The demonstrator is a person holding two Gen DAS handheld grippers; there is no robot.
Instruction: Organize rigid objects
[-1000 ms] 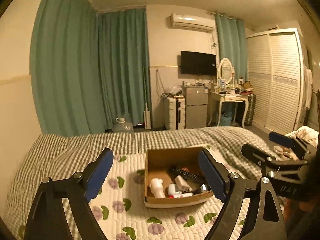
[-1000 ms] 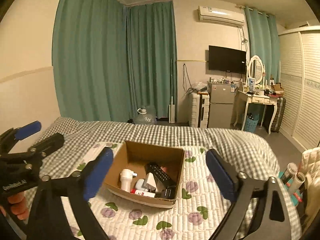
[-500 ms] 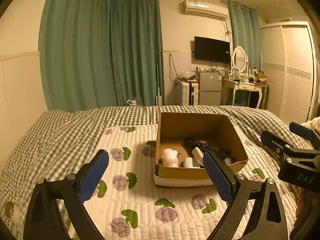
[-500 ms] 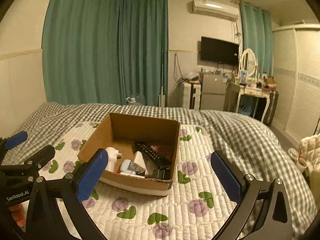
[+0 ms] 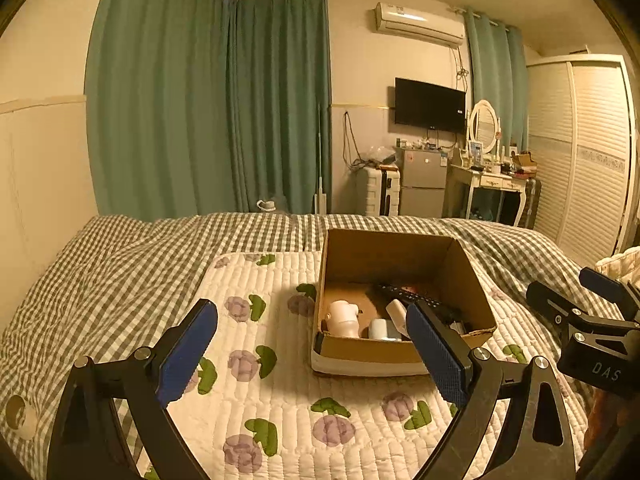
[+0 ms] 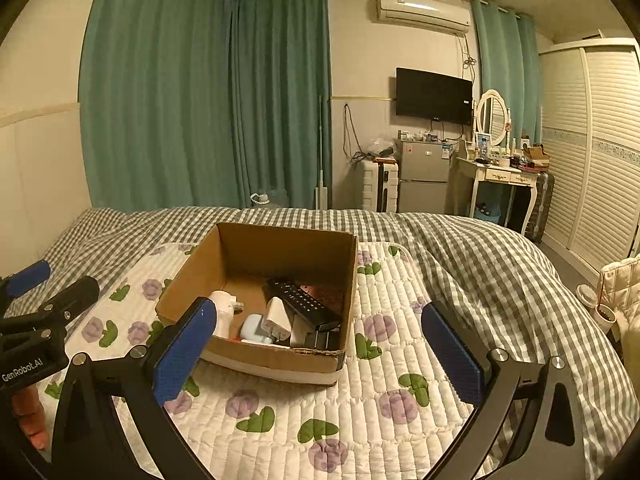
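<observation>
An open cardboard box (image 5: pixel 394 256) (image 6: pixel 288 248) sits on a white quilted mat with purple flowers (image 5: pixel 256 344) (image 6: pixel 384 372) on the bed. Inside lie a black remote (image 6: pixel 302 300) (image 5: pixel 416 300), a white plug adapter (image 6: pixel 278 316), a white bottle-shaped item (image 5: pixel 342 318) (image 6: pixel 222 316) and a pale blue case (image 6: pixel 252 328) (image 5: pixel 382 328). My left gripper (image 5: pixel 312 356) is open and empty, short of the box and to its left. My right gripper (image 6: pixel 318 352) is open and empty, in front of the box.
A grey checked blanket (image 6: pixel 480 256) covers the bed around the mat. Beyond the bed stand green curtains (image 5: pixel 208 112), a small fridge (image 6: pixel 424 180), a dressing table (image 6: pixel 504 176) and a wardrobe (image 5: pixel 592 152). Cups (image 6: pixel 600 308) stand off the bed's right side.
Both grippers have come lower and closer to the box, which now looks larger. Both stayed open and empty.
</observation>
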